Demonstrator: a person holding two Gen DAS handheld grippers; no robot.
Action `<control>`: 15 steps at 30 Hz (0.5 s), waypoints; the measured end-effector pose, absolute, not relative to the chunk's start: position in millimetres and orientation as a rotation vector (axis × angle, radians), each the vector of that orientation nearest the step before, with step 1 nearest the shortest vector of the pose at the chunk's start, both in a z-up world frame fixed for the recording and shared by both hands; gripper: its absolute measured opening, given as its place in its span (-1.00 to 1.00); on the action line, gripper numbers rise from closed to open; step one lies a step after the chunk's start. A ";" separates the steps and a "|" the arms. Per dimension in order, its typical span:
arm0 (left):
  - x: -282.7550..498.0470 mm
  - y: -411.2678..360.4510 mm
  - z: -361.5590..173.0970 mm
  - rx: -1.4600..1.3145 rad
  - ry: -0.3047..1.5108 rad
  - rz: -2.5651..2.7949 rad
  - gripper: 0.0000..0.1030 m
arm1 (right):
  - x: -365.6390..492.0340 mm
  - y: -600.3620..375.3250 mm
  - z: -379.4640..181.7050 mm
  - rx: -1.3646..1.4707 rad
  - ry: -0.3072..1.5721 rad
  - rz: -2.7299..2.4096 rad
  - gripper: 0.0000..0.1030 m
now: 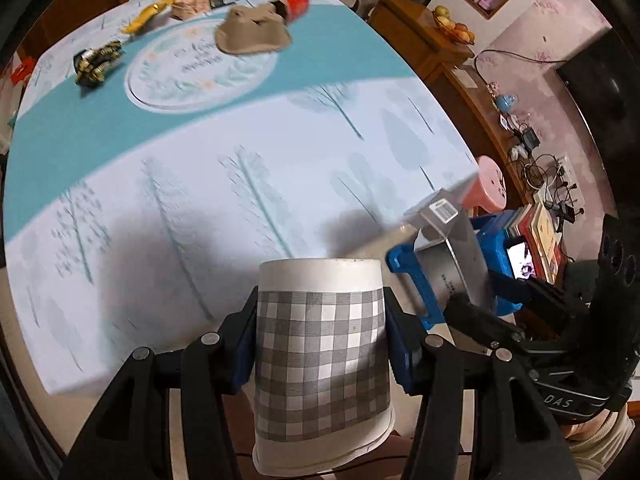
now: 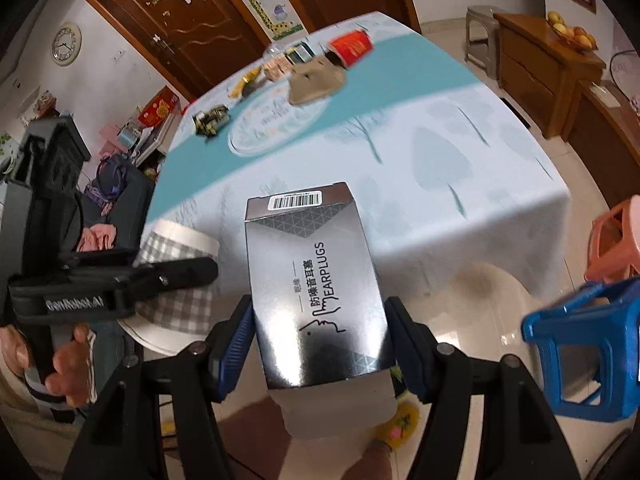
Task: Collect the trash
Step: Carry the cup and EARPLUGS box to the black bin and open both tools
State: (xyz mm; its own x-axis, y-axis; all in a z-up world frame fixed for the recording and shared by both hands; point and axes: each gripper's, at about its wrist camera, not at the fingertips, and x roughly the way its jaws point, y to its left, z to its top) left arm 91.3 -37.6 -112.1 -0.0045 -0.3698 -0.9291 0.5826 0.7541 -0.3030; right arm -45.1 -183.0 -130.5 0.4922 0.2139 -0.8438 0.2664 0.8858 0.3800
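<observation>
The table under its pale tree-printed cloth (image 1: 280,152) kept more litter at its far end. The left gripper (image 1: 320,344) clamped a grey-checked paper cup (image 1: 322,352); the right gripper (image 2: 320,344) clamped a silver cardboard earplug box (image 2: 316,280). Squeezed harder, either might have buckled and slipped.

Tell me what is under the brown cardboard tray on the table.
The tray lies partly on the round printed mat and against the red cup. Whatever sits beneath the tray itself is covered.

Earplug box (image 2: 318,280) (silver) in right claw (image 2: 320,332)
</observation>
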 end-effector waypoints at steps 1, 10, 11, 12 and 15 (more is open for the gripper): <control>81.3 -41.3 -114.6 0.199 1.392 -0.752 0.03 | -56.6 -187.7 -135.0 0.512 1.080 -0.029 0.25; 28.6 -57.5 -141.8 0.317 1.450 -0.714 0.03 | -105.7 -203.8 -180.3 0.623 1.153 -0.027 0.25; 26.8 -58.4 -145.1 0.326 1.453 -0.711 0.03 | -108.7 -203.3 -185.7 0.634 1.159 -0.028 0.25; 24.1 -59.4 -149.9 0.339 1.460 -0.708 0.03 | -110.6 -202.7 -190.1 0.644 1.165 -0.028 0.25; 16.2 -62.7 -163.9 0.375 1.481 -0.713 0.03 | -115.7 -200.3 -203.7 0.679 1.180 -0.032 0.25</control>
State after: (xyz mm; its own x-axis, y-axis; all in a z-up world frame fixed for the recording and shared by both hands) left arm 16.2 -62.7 -163.9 -0.0596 -0.2022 -0.9775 0.6377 0.7457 -0.1931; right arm -115.7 -200.3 -203.7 0.4045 0.3192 -0.8570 0.3654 0.8026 0.4714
